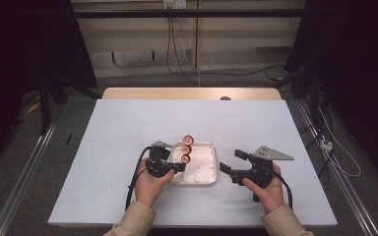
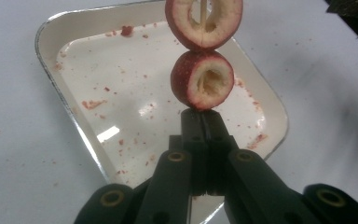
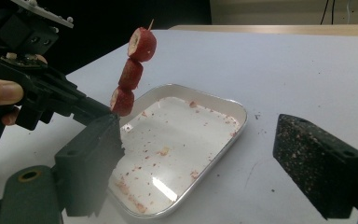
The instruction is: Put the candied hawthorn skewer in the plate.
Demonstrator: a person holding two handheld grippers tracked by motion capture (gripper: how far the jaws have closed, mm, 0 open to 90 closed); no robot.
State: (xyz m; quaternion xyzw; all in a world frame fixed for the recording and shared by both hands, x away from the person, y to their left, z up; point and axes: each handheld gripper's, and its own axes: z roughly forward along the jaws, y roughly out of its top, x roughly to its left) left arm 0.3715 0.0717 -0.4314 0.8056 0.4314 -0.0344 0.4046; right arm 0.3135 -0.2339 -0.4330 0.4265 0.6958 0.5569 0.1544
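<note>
Tabletop (image 1: 128, 147) is looking white, flat and smooth, with little red crumbs on it. Near its front edge, the shiny metal tray (image 1: 211, 167) with round corners is sitting empty, speckled with red bits. You are holding the skewer (image 3: 131, 70) up over the tray's left rim, its thin wooden stick poking out on top. Three round red fruit pieces with pale hollow middles are sitting on it, so the threading is looking done. Your left gripper (image 2: 200, 114) is clamping the stick's bottom tight. Your right gripper (image 3: 209, 154) is waiting beside the tray with jaws apart, holding nothing.
</note>
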